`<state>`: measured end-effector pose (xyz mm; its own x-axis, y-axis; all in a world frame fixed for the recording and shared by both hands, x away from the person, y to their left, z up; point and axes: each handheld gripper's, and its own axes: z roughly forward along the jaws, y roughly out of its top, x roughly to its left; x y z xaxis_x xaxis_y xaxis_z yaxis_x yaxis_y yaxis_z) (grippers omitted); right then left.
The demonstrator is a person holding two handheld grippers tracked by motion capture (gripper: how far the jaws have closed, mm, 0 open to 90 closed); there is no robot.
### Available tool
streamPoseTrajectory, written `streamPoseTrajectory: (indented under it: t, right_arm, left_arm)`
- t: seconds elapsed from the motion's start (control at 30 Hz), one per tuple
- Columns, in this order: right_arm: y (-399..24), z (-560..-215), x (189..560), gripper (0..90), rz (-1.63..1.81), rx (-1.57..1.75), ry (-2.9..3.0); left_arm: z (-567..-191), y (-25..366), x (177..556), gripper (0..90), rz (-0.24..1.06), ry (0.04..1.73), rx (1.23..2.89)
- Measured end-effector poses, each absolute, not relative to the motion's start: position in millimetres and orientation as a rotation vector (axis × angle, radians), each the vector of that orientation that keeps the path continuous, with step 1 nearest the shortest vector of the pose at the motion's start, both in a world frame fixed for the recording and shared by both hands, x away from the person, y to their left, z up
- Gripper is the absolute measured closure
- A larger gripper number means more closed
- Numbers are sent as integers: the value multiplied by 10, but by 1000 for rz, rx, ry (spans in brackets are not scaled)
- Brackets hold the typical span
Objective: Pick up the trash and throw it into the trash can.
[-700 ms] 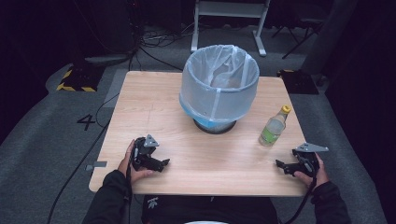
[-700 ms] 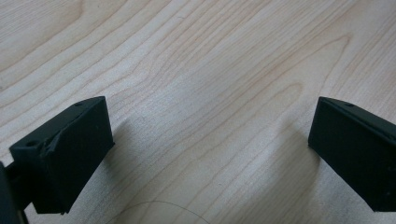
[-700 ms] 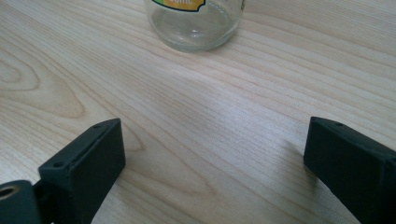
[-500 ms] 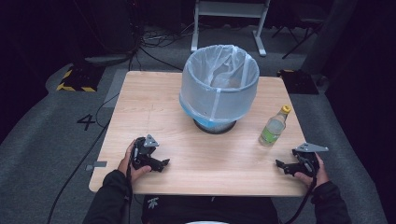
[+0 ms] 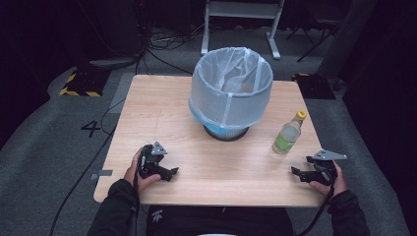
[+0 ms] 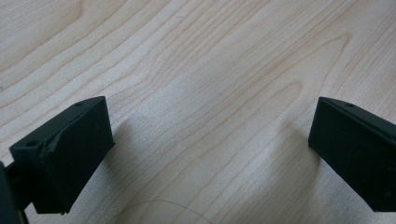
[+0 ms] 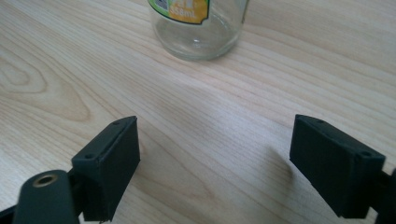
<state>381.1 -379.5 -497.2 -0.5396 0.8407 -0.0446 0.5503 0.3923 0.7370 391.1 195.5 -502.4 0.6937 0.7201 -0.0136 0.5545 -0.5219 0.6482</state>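
nothing looks begun: the bottle (image 5: 287,137) stands upright on the desk (image 5: 162,113) beside the lined bin (image 5: 231,91); left gripper (image 5: 166,173) and right gripper (image 5: 298,173) rest with fingers released, empty.

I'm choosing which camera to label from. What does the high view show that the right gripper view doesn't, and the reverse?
High view alone: the bin lined with a bag, the whole bottle with its yellow cap, the left gripper, both hands, the floor around the table. Right gripper view alone: the right gripper close up, jaws wide apart with bare wood between them, and the label's print. Both: the bottle standing upright on the table, the wooden top, and the right gripper near it, apart from it.
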Motion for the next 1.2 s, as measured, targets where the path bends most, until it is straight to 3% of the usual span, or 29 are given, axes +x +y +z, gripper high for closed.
streamPoseTrajectory:
  t: [1.2]
  right_arm:
    - [-3543,-4464,4150,158,1129,1145,2137]
  left_arm:
    - [-5025,1954,3908,0,341,974,2265]
